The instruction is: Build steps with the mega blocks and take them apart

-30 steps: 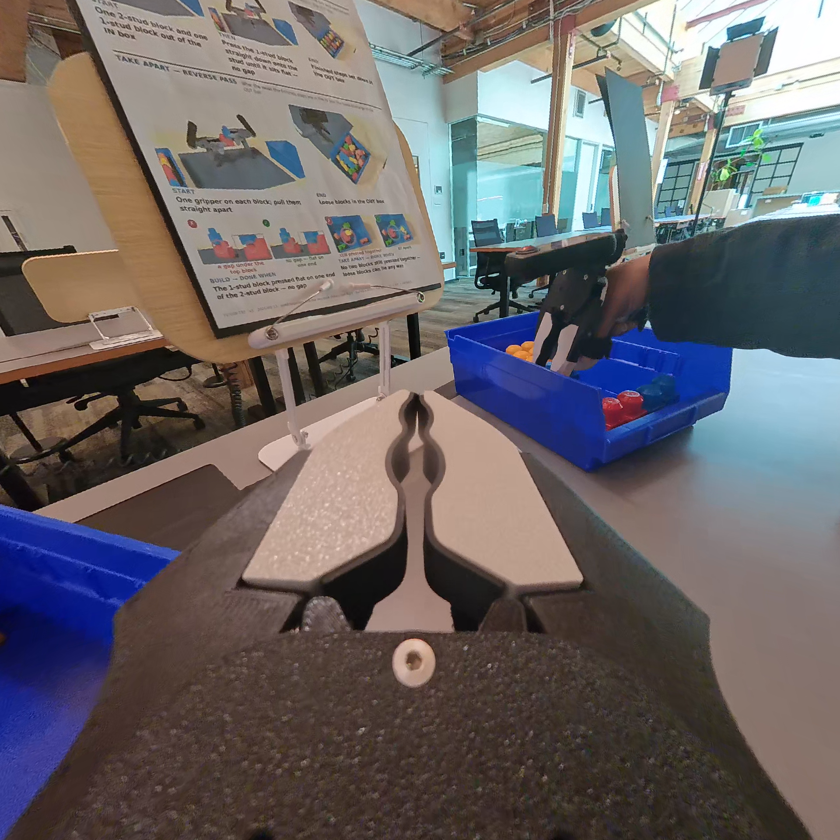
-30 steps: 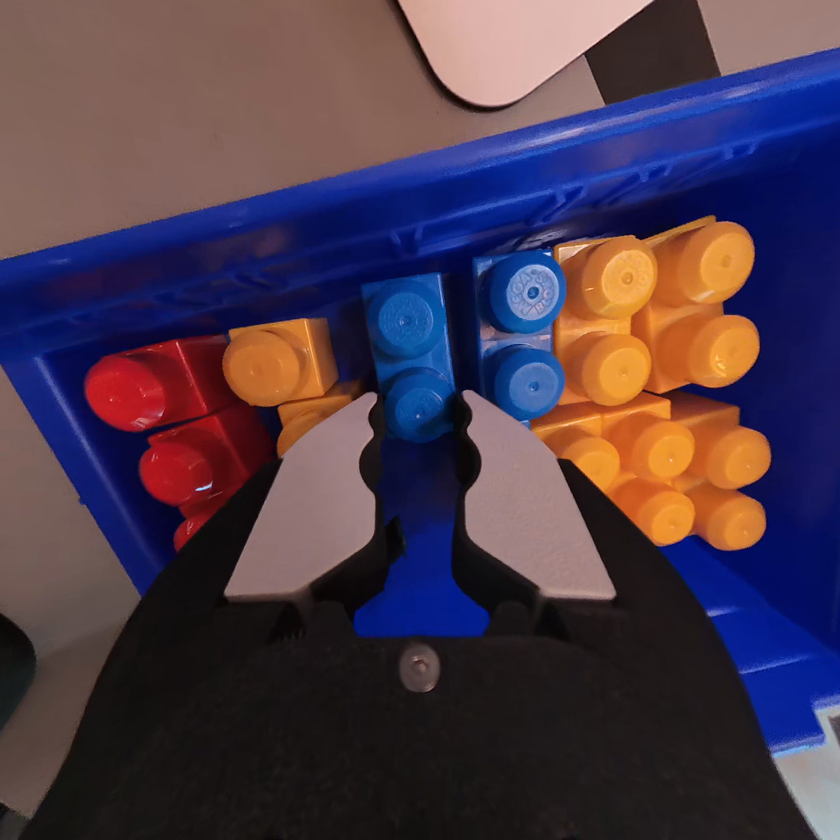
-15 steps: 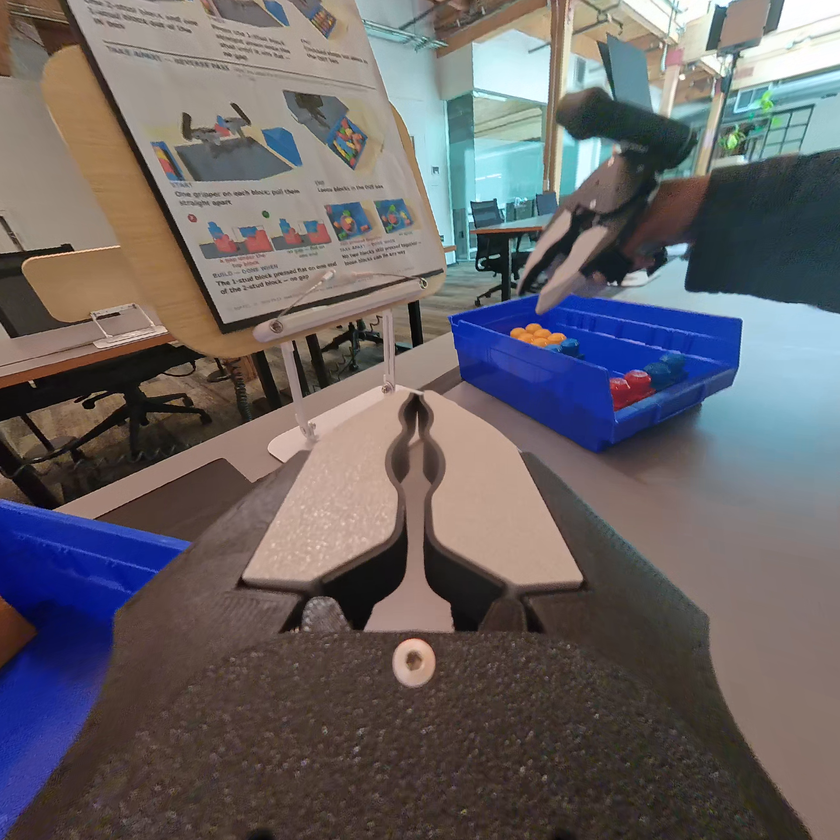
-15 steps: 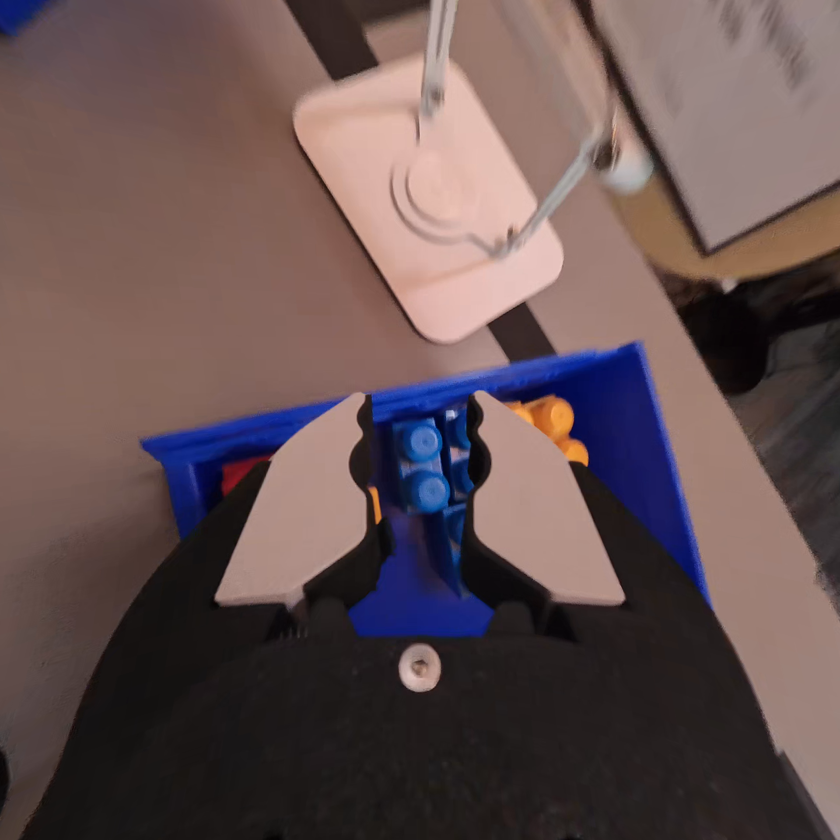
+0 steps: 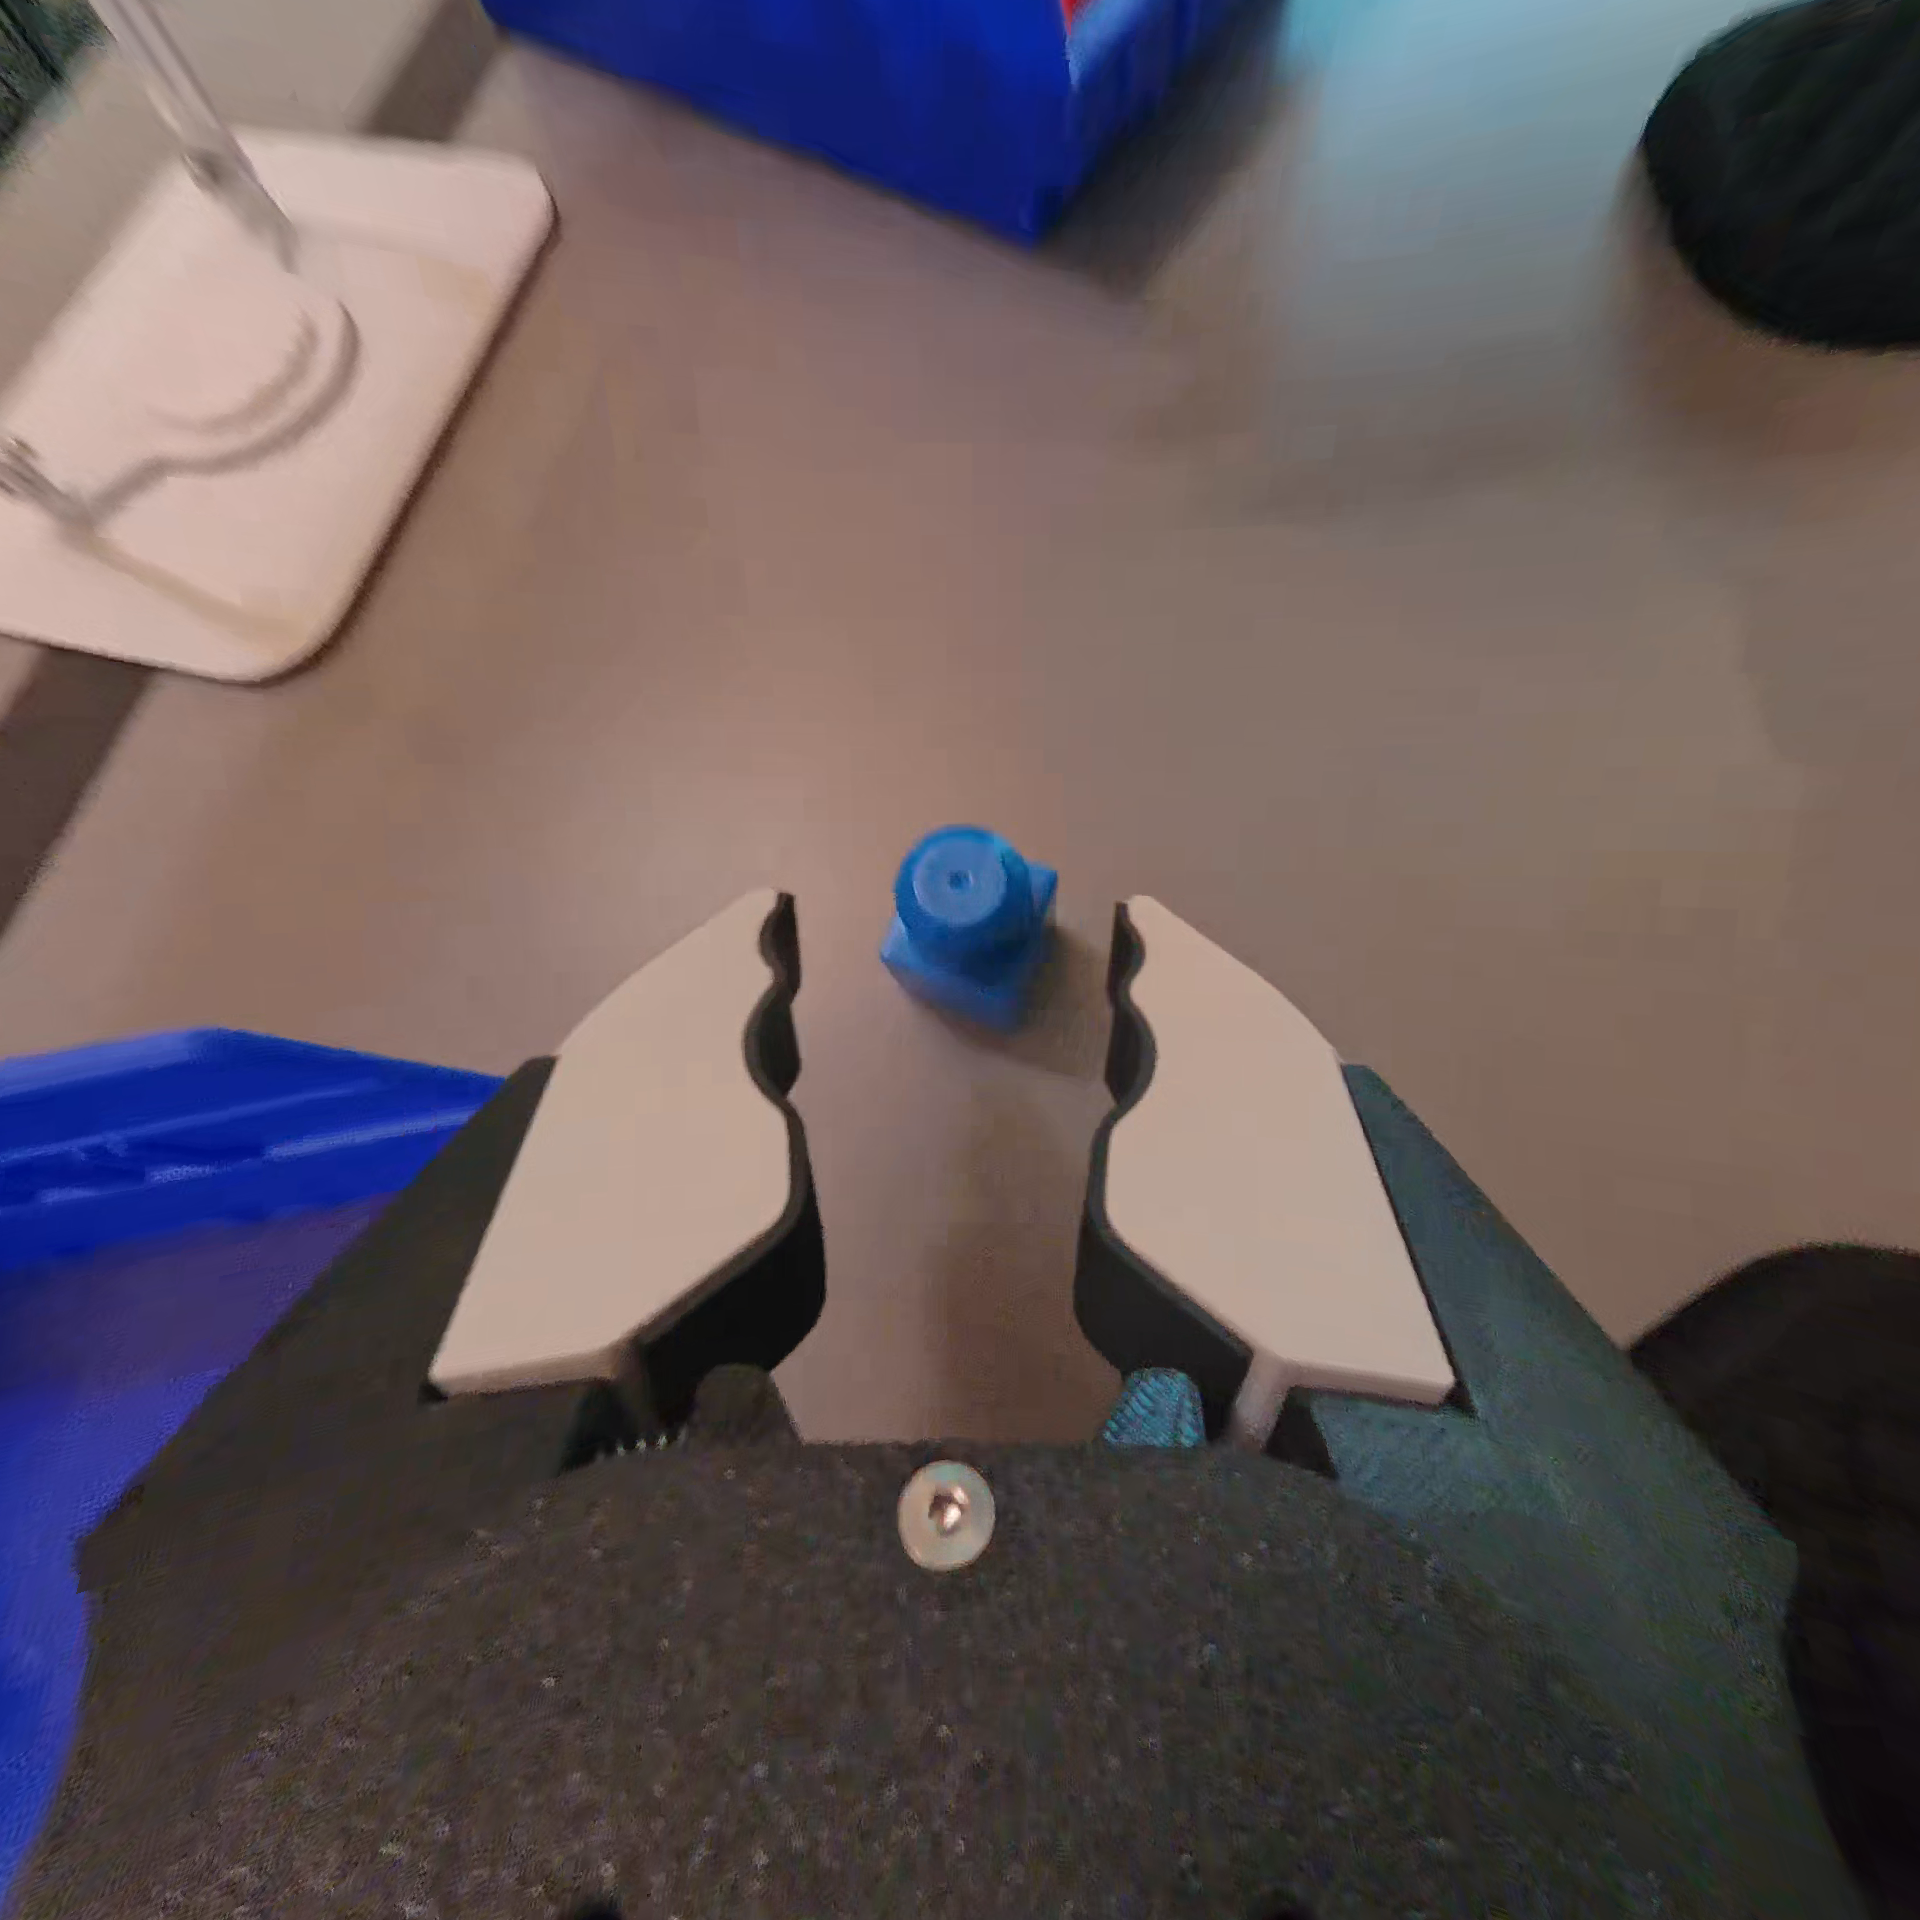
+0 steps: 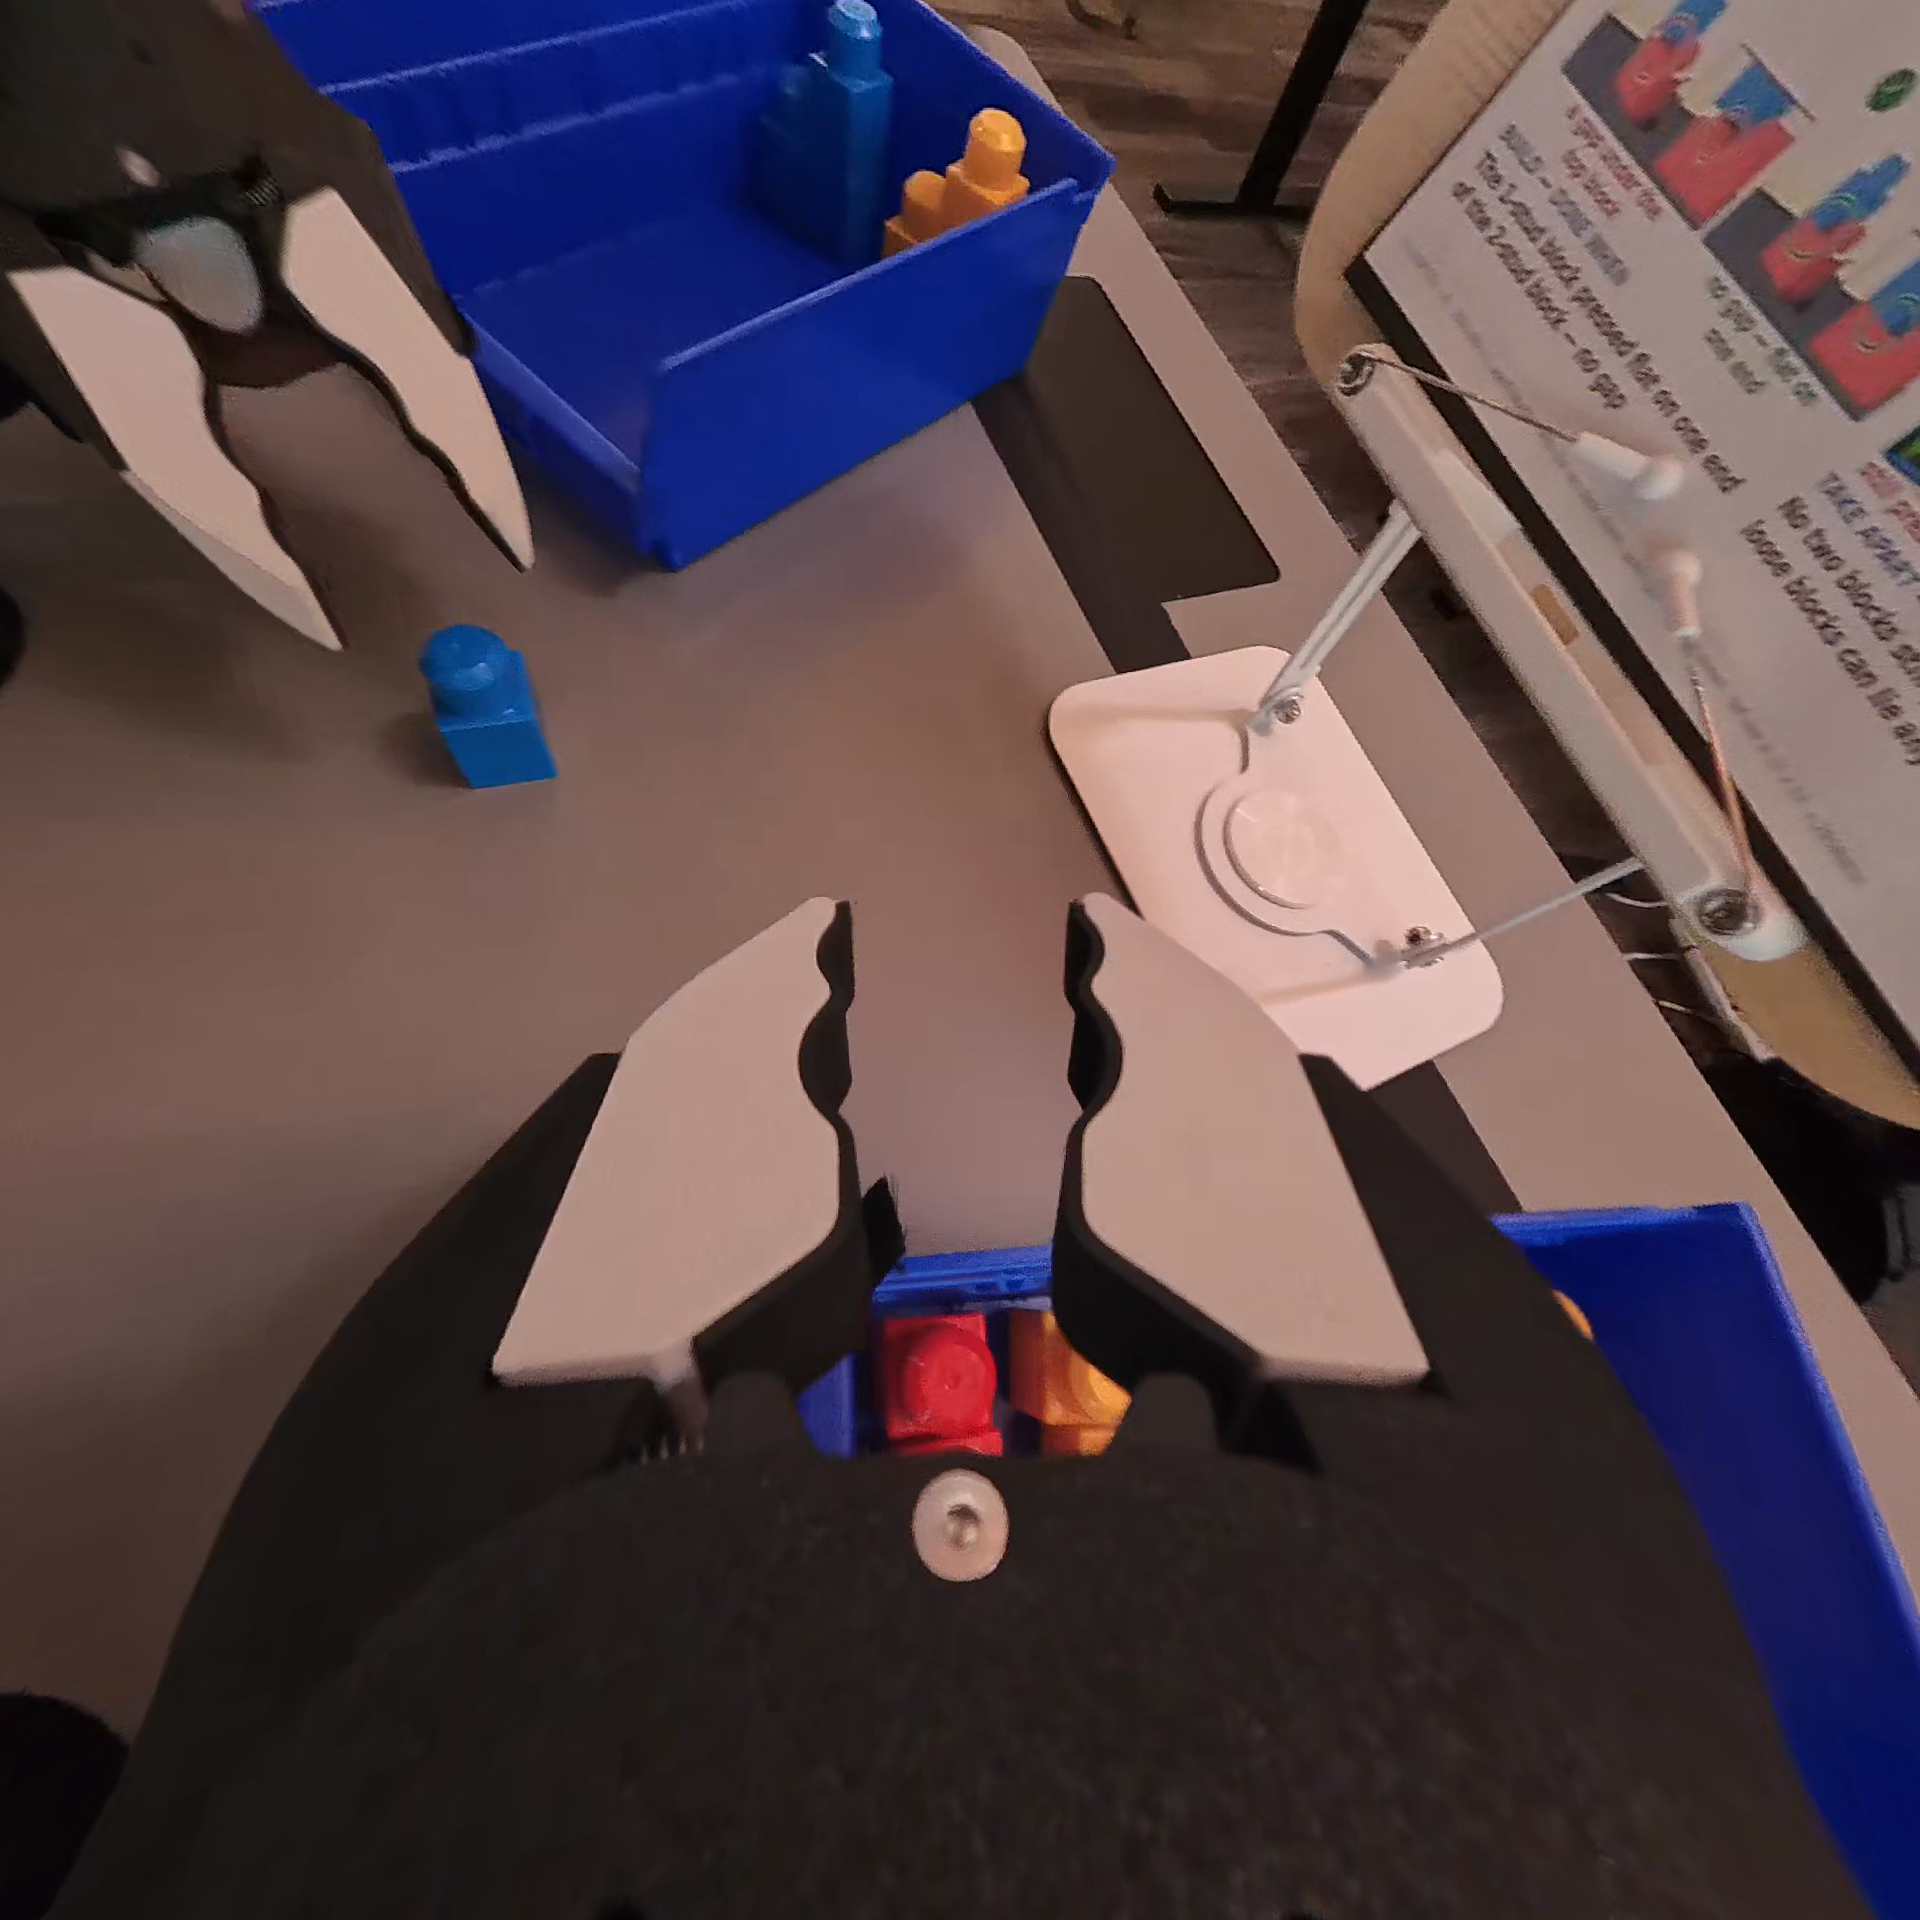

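Over the worktop, left tongs (image 5: 951, 914): released, fingers spread wide and empty; they hang above the single-stud blue block (image 5: 971, 940), which stands between the tips without touching either. My reading is that they are lined up for a pick, or have just let go.
Blue block, place: upright, stud up, alone on bare grey worktop (image 5: 1247, 623). Standing free like this, both flat sides are open to a grip.
Bin at 12 o'clock: in the right wrist view a divided blue bin (image 6: 862, 416) sits beyond the block, with a tall blue stack (image 6: 842, 135) and a yellow stack (image 6: 971, 192) leaning in its far corner, likely finished steps.
Stand at 2 o'clock: a white base plate (image 6: 1278, 862) with wire legs carries the instruction sheet (image 6: 1714, 312), kept clear of the working space.
Right tongs (image 6: 961, 945): released and empty, held above the near rim of a second blue bin (image 6: 1662, 1403). A red block (image 6: 935, 1382) and an orange block (image 6: 1070, 1392) show between the fingers, so a two-stud pick looks probable.
Left view only: how the block sits centred in the gap between its tips.
Right view only: the left tongs (image 6: 416, 592) seen from outside, tips well above the worktop, plus both bins' contents.
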`<state>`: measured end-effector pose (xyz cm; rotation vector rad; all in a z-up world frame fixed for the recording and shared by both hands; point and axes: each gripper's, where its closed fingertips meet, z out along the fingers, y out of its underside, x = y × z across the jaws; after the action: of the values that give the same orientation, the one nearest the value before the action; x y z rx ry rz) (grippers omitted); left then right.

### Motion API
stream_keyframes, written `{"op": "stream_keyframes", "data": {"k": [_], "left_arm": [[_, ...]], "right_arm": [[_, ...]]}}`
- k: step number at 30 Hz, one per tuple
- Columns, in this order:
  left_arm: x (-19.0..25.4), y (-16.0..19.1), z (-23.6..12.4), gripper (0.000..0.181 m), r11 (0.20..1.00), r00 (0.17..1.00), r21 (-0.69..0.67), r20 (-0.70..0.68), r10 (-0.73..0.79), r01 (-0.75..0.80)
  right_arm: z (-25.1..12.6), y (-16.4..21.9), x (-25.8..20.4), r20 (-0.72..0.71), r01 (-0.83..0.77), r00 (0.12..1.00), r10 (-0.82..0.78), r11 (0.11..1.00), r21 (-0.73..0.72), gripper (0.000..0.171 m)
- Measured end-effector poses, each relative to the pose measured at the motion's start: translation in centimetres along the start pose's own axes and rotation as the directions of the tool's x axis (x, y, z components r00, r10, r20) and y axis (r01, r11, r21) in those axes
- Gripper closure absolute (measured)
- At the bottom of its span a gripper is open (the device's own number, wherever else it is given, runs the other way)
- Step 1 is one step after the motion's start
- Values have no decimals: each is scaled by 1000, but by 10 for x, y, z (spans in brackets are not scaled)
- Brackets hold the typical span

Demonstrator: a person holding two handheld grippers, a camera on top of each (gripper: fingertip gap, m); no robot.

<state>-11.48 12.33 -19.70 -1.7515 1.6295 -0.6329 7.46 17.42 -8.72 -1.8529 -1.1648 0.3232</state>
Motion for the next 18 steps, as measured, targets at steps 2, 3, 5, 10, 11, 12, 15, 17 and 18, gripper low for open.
{"op": "stream_keyframes", "data": {"k": [2, 3, 5, 10, 11, 12, 15, 17, 18], "left_arm": [[2, 16, 7, 119, 997, 1000, -75, -21, -11, 9], [3, 23, 11, 117, 994, 999, -108, -30, -16, 12], [4, 32, 19, 116, 988, 999, -154, -40, -18, 12], [8, 40, 36, 114, 986, 996, -165, -77, -34, 21], [6, 40, 39, 116, 988, 997, -153, -74, -36, 25], [6, 40, 41, 118, 990, 996, -140, -76, -39, 28], [4, 38, 48, 131, 993, 997, -114, -73, -25, 16], [6, 38, 50, 142, 992, 996, -122, -84, -19, 8], [8, 36, 48, 142, 992, 995, -127, -98, -31, 18]], "right_arm": [[1, 0, -7, 18, -1, 1000, 1, 1000, 6, 132], [2, 0, -10, 24, 0, 1000, -1, 1000, 8, 132], [3, 0, -16, 39, -1, 999, 0, 1000, 16, 132], [4, 2, -26, 66, -3, 998, 1, 1000, 26, 132], [4, 2, -28, 72, -4, 997, 2, 1000, 27, 132], [5, 3, -30, 78, -4, 997, 2, 1000, 27, 133], [6, 6, -36, 95, -6, 995, 3, 1000, 22, 133], [5, 6, -40, 106, -3, 994, 0, 1000, 23, 133], [5, 5, -43, 112, -1, 994, -2, 1000, 28, 133]]}}
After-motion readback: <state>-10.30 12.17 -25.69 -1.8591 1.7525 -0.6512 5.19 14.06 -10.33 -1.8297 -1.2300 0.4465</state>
